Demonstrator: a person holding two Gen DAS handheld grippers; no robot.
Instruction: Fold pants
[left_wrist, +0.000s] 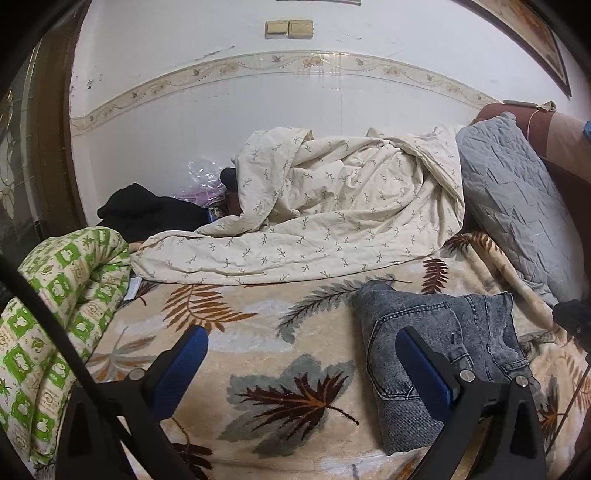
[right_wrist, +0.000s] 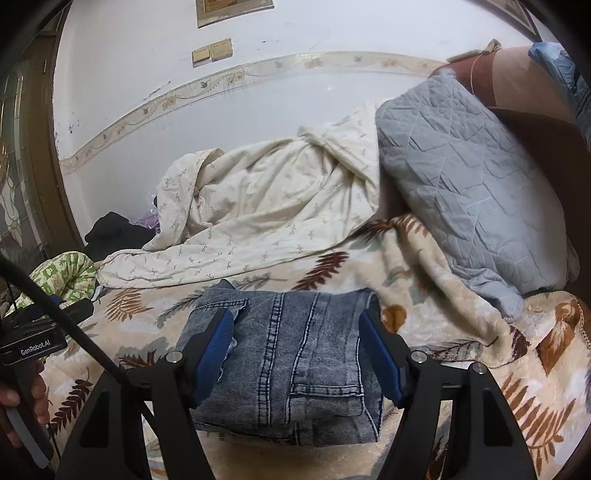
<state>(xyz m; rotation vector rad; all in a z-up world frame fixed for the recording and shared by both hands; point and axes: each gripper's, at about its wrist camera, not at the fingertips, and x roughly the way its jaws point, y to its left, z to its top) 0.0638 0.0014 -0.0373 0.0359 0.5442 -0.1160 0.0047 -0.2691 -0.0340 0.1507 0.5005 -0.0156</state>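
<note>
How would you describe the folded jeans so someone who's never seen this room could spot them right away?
Start at the bed's leaf-patterned blanket. On it, nearer than the crumpled cream duvet and the grey quilted pillow, lies a compact folded bundle: the jeans. They are the only faded blue denim there, with stitched seams showing.

leaf-print blanket (right_wrist: 424, 258) on the bed carries folded jeans (right_wrist: 291, 362), cream duvet (right_wrist: 258, 221), grey pillow (right_wrist: 472, 192).
</note>
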